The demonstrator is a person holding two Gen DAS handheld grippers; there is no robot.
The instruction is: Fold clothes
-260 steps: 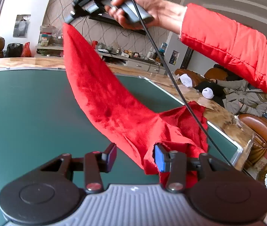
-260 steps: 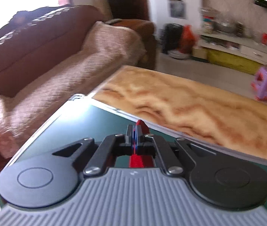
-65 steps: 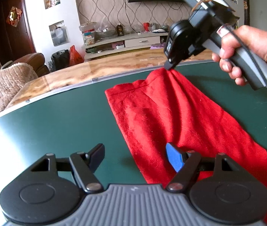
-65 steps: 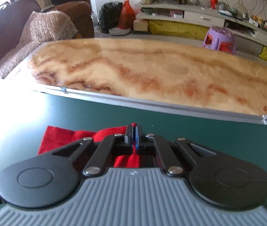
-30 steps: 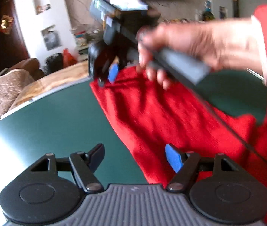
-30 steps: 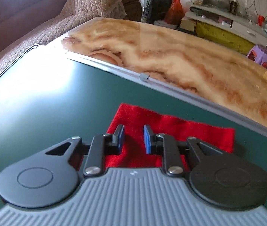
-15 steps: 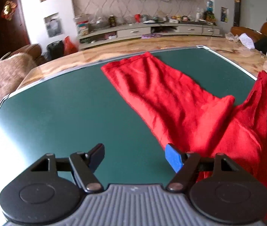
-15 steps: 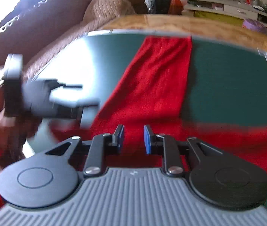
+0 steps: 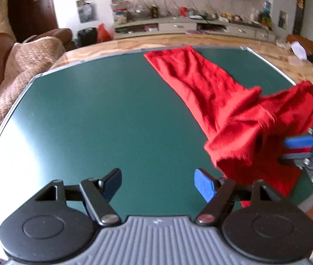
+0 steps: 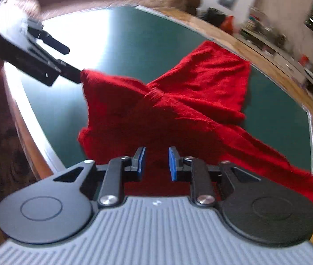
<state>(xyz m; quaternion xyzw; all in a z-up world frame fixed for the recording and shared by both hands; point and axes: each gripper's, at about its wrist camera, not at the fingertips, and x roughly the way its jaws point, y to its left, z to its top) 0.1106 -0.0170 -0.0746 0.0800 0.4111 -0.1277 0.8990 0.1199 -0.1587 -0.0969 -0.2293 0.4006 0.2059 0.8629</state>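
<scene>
A red garment (image 9: 203, 81) lies on the green table top (image 9: 103, 114), one long part spread flat toward the far edge, the near part bunched and folded over at the right. My left gripper (image 9: 157, 184) is open and empty, low over the bare table left of the bunched cloth. My right gripper (image 10: 155, 162) is open a little, its blue pads on either side of red cloth (image 10: 178, 119) without closing on it. It also shows at the right edge of the left wrist view (image 9: 300, 148). The left gripper appears in the right wrist view (image 10: 52, 50), beside a corner of the garment.
The green top sits on a marble-patterned table (image 9: 222, 38) with a metal rim. A sofa with a beige throw (image 9: 12, 70) stands to the left. A TV cabinet (image 9: 178, 25) lines the far wall. Part of the garment hangs over the right table edge (image 10: 311, 176).
My right gripper let go of the garment's far end about a second ago, swung back to the near bunched part, and stays slightly open. My left gripper has stayed open.
</scene>
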